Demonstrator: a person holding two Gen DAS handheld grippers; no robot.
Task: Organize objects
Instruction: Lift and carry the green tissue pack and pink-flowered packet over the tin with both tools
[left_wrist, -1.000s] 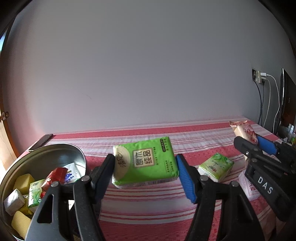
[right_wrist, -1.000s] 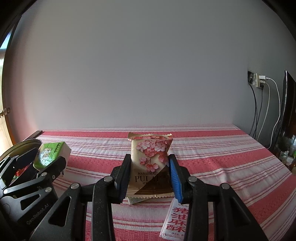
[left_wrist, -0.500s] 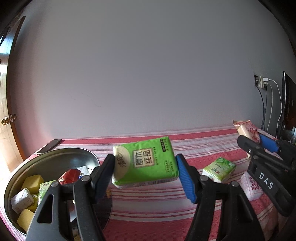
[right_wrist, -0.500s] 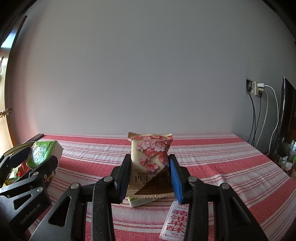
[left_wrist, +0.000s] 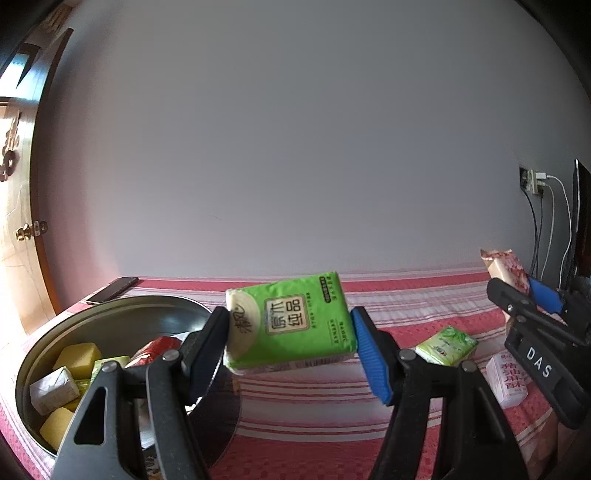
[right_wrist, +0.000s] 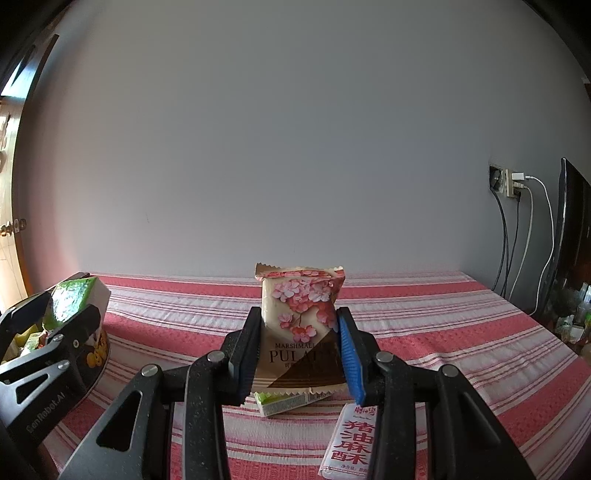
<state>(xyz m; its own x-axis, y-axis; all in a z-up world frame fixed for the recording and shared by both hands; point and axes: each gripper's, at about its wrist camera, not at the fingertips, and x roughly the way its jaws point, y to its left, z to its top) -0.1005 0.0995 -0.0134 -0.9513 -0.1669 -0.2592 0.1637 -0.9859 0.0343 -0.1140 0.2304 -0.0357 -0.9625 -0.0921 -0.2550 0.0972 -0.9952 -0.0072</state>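
Green glossy plastic is wrapping the soft, pillow-like tissue pack (left_wrist: 291, 325), which the left gripper (left_wrist: 290, 343) is squeezing between its black and blue pads, lifted just right of the round metal tin (left_wrist: 110, 314). Yellow blocks and foil-wrapped cubes are lying inside that tin. Right of the tin, the right gripper (right_wrist: 301, 350) is pinching a crinkly, zigzag-edged snack packet (right_wrist: 301, 314) printed with pink blossoms, holding it upright above the red-and-white striped woven cloth (right_wrist: 424, 332). Further right of the tin, a small green tissue pack (left_wrist: 447, 345) and a flat white wrapper (right_wrist: 351, 439) with red characters are resting on the cloth.
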